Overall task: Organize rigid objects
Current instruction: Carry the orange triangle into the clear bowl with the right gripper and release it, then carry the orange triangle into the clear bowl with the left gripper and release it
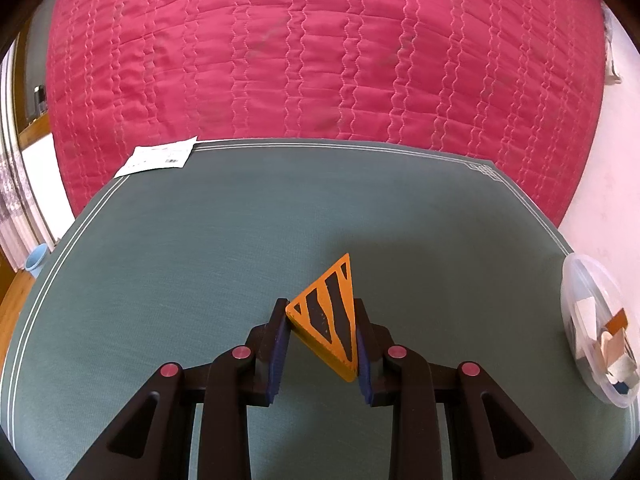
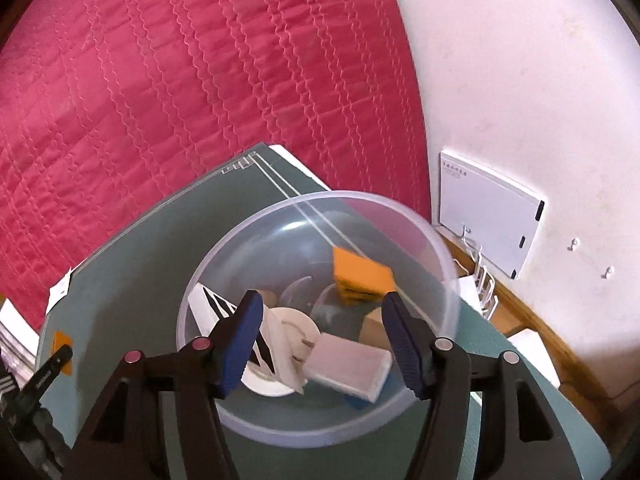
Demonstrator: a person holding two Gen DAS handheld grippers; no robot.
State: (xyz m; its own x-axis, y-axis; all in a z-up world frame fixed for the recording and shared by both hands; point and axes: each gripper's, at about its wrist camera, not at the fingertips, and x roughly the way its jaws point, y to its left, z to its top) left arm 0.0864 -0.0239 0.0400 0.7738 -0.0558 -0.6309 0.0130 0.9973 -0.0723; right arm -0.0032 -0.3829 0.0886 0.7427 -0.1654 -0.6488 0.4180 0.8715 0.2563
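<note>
My left gripper (image 1: pixel 321 308) is shut on an orange triangular block (image 1: pixel 328 320) with black stripes, held just above the green mat (image 1: pixel 200 260). A clear plastic bowl (image 1: pixel 576 276) stands at the mat's right edge. In the right wrist view my right gripper (image 2: pixel 321 298) hangs open over this bowl (image 2: pixel 248 412), with its pads touching nothing. Below the jaws a white rectangular block (image 2: pixel 348 364) looks blurred inside the bowl. The bowl also holds an orange block (image 2: pixel 362 276), a white striped wedge (image 2: pixel 276 344), a white disc (image 2: pixel 296 320) and a tan block (image 2: pixel 374 326).
A pink quilted bedspread (image 1: pixel 320 60) lies beyond the mat. A paper slip (image 1: pixel 158 158) rests at the mat's far left corner. A blue cup (image 1: pixel 38 258) stands off the left edge. At the right is a white wall with a white box (image 2: pixel 488 216).
</note>
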